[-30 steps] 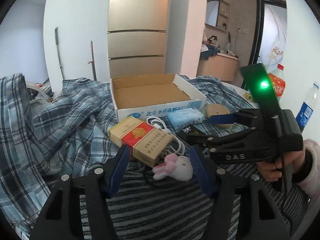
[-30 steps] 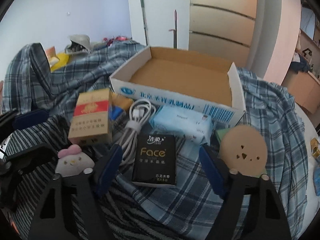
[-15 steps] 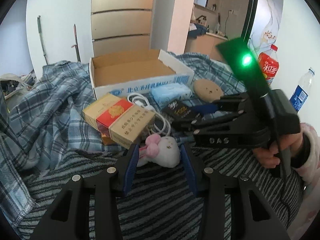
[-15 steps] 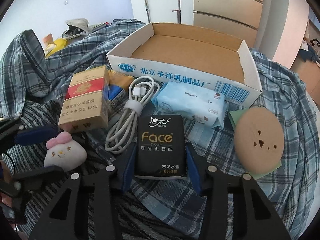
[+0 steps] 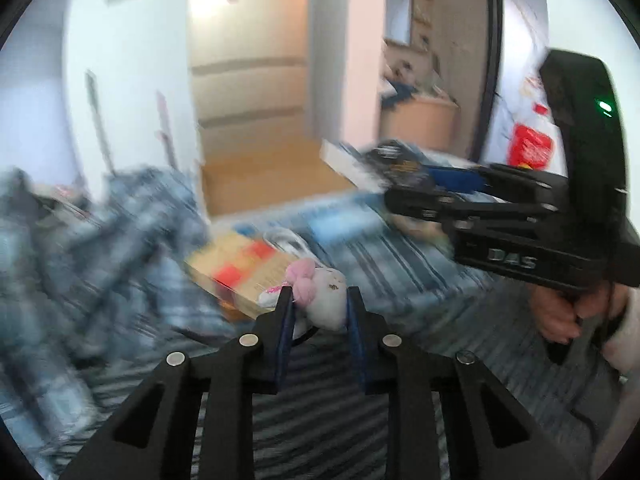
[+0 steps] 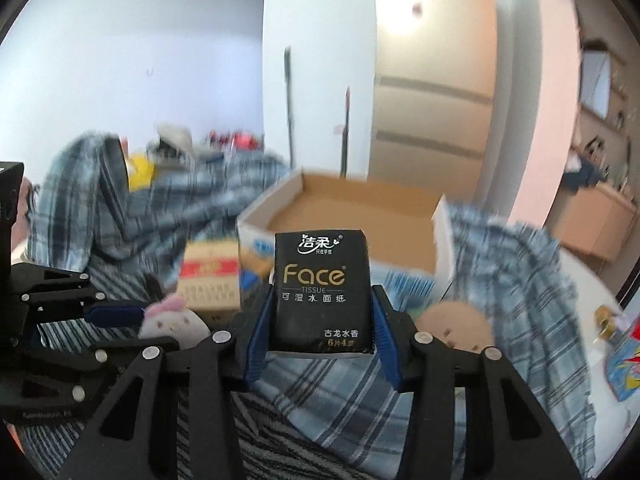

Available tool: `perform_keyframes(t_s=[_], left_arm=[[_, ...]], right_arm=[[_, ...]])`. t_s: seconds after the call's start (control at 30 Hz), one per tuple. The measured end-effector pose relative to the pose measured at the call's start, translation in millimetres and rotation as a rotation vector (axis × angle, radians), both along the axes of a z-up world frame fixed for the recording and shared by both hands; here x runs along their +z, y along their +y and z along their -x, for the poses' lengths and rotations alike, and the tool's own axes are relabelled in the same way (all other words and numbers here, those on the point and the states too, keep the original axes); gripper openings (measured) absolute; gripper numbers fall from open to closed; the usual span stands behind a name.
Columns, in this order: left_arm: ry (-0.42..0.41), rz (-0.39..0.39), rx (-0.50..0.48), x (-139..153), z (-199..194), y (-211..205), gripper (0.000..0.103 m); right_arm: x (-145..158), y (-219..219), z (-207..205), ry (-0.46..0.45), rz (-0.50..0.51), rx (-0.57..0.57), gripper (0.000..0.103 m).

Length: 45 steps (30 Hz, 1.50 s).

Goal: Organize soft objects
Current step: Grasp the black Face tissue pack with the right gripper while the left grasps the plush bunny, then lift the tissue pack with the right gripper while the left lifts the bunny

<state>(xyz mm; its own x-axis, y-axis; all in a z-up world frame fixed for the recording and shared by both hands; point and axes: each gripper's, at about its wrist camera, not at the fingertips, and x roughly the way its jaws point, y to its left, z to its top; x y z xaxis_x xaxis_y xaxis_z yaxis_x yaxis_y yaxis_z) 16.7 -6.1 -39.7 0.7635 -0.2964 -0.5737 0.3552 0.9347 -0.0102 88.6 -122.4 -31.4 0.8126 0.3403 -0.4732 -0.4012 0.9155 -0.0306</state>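
Left wrist view: the small white plush toy [image 5: 326, 298] with a pink bow sits between the blue pads of the left gripper [image 5: 320, 308], whose jaws are closing on it; both pads already press its sides. It rides above the striped cloth [image 5: 320, 420], just in front of the tan-and-red carton [image 5: 240, 270], which lies blurred on the bedding. From the right wrist view the same toy shows low on the left, pinched at the tips of the left tool.

The black tissue pack [image 6: 322, 290] marked "Face" stands upright and clamped between the blue pads of the right gripper [image 6: 322, 320], clear of the plaid cloth [image 6: 512, 264] below it. In the left wrist view the right tool reaches in from the right with the dark pack at its tip, near the corner of the cardboard box [image 5: 272, 178], and a hand [image 5: 560, 312] grips its handle beside a pale sleeve.

Behind the held pack the open cardboard box shows a bare brown floor. A round tan plush [image 6: 456, 324] lies on the plaid cloth to the right of the fingers. A pale blue wipes pack [image 5: 344, 226] and a coiled white cable [image 5: 286, 238] lie blurred behind the carton. A bottle with a red label [image 5: 530, 148] stands at the far right.
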Motion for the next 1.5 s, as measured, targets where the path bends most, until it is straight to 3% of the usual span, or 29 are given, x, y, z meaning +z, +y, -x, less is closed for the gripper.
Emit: perform_keyframes(t_s=[0.17, 0.33, 0.47, 0.67, 0.97, 1.23, 1.5], left_arm=[[-0.172, 0.049, 0.079, 18.9, 19.5, 13.8, 0.027], [-0.304, 0.059, 0.104, 30.9, 35.7, 16.7, 0.027], [-0.31, 0.02, 0.126, 32.5, 38.1, 12.2, 0.027], [-0.306, 0.051, 0.145, 42.0, 45.9, 14.0, 0.027], [-0.329, 0.01, 0.157, 60.2, 49.3, 8.0, 0.027], [-0.388, 0.018, 0.164, 91.8, 46.4, 1.2, 0.027], [-0.46, 0.044, 0.182, 130.1, 37.8, -8.9, 0.027]], right_arm=[[17.8, -10.1, 21.3, -0.159, -0.06, -0.066, 0.046], [22.6, -10.3, 32.0, -0.234, -0.063, -0.096, 0.046], [24.9, -9.2, 36.1, -0.262, -0.061, -0.098, 0.046], [30.9, -14.5, 47.6, -0.327, -0.078, -0.128, 0.046], [55.6, -26.7, 55.3, -0.357, -0.109, -0.159, 0.046], [88.3, -38.1, 67.9, -0.449, -0.099, -0.185, 0.046], [122.3, -37.2, 63.9, -0.496, -0.164, -0.188, 0.046]])
